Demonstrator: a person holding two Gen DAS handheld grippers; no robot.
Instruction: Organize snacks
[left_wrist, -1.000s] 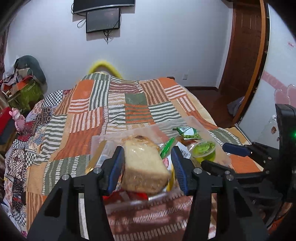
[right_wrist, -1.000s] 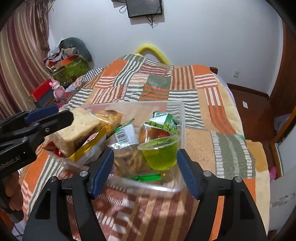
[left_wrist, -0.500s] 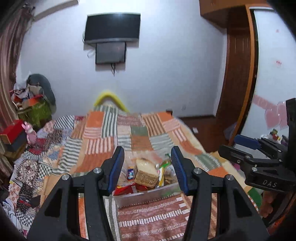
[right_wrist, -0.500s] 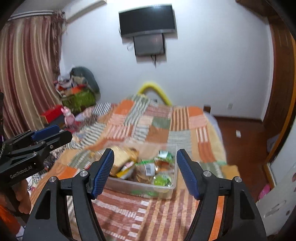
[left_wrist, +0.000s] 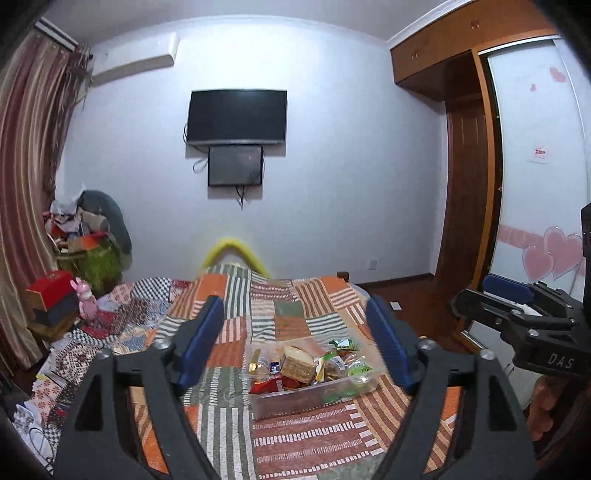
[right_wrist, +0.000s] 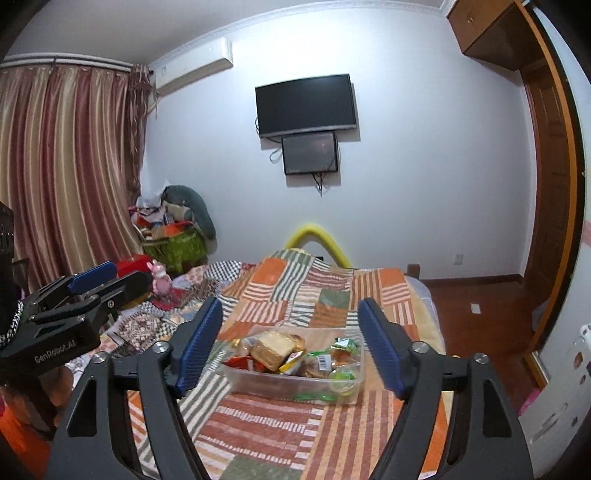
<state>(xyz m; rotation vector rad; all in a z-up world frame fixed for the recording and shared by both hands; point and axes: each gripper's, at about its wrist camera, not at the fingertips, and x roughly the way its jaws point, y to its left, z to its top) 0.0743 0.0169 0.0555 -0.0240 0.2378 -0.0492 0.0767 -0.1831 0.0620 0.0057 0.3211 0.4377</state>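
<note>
With both tools pulled well back from the bed (right_wrist: 280, 435), not much left to break. Left tool (left_wrist: 295, 343) and right tool (right_wrist: 290, 341) both empty, jaws opening, nothing between them. Snacks (right_wrist: 280, 349) heaped in clear tub (right_wrist: 295, 384) on the quilt, mid-bed. Risks: overfilled heap, cake slice (left_wrist: 297, 363) riding on top could slide out; soft bedding may tip the tub if bumped. Versus a second ago: cake slice no longer in left tool, now in tub; both tools higher, farther away.
</note>
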